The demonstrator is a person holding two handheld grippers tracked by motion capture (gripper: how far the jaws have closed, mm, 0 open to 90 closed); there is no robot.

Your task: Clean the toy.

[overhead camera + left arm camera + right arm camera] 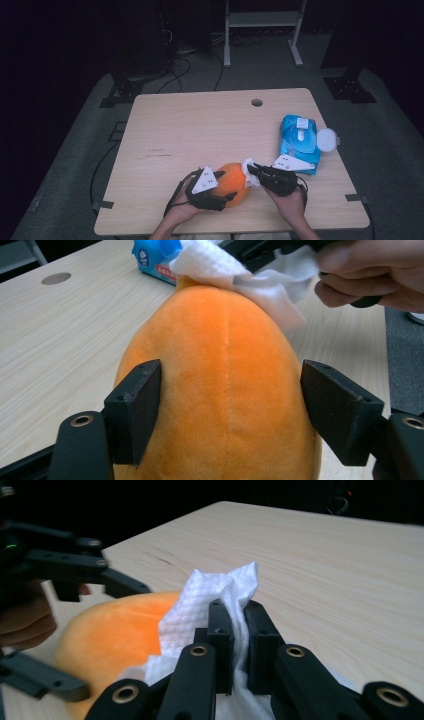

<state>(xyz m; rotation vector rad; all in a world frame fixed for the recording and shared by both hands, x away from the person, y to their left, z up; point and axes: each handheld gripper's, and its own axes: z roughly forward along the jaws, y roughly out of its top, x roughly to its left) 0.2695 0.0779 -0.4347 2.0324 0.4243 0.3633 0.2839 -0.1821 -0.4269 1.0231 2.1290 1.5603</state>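
High view: a rounded orange plush toy [233, 184] lies near the front edge of the pale wooden table [200, 125], between the two grippers. The left gripper [220, 192] straddles its near end, jaws part-open with a pad on each flank; in the left gripper view the left pad touches the plush, while I cannot tell whether the right pad does. The right gripper [251, 170] is clamped tight on a white textured wipe [210, 605] that rests on the toy's far tip. A blue wipes packet [299, 142] with its round white lid flipped open sits just beyond the right gripper. The toy's underside is hidden, and the room beyond the table is too dark to read.
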